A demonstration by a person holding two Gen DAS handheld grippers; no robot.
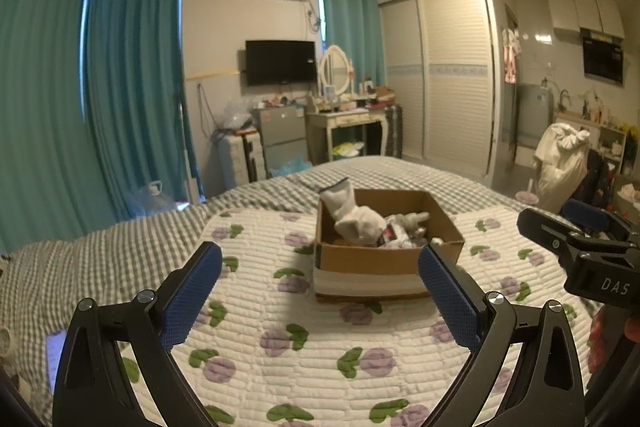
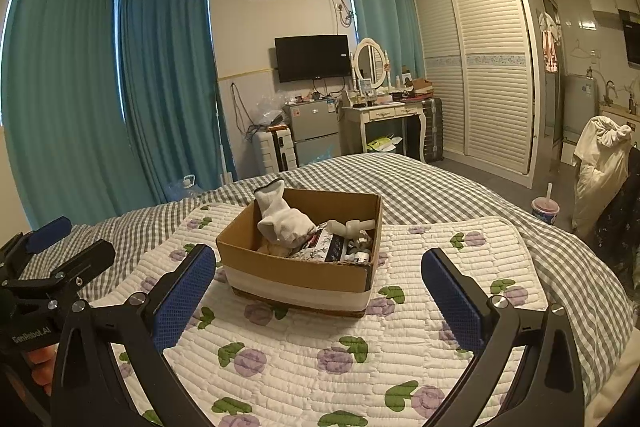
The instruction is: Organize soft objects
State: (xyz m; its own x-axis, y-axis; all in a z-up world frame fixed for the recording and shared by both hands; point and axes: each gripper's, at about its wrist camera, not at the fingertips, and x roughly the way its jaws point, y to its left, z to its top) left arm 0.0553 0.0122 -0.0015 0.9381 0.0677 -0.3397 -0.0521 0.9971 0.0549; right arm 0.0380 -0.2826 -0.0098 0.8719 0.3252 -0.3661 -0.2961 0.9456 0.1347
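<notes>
An open cardboard box stands on a white quilted mat with purple flowers on the bed. Inside it lie a white sock, draped over the far left wall, a small beige plush toy and some printed fabric items. My left gripper is open and empty, held short of the box. My right gripper is open and empty, also short of the box; it shows at the right edge of the left wrist view.
The bed has a grey checked cover. Beyond it stand a dressing table, a small fridge, a suitcase and a wardrobe. A drink cup stands at the bed's right side.
</notes>
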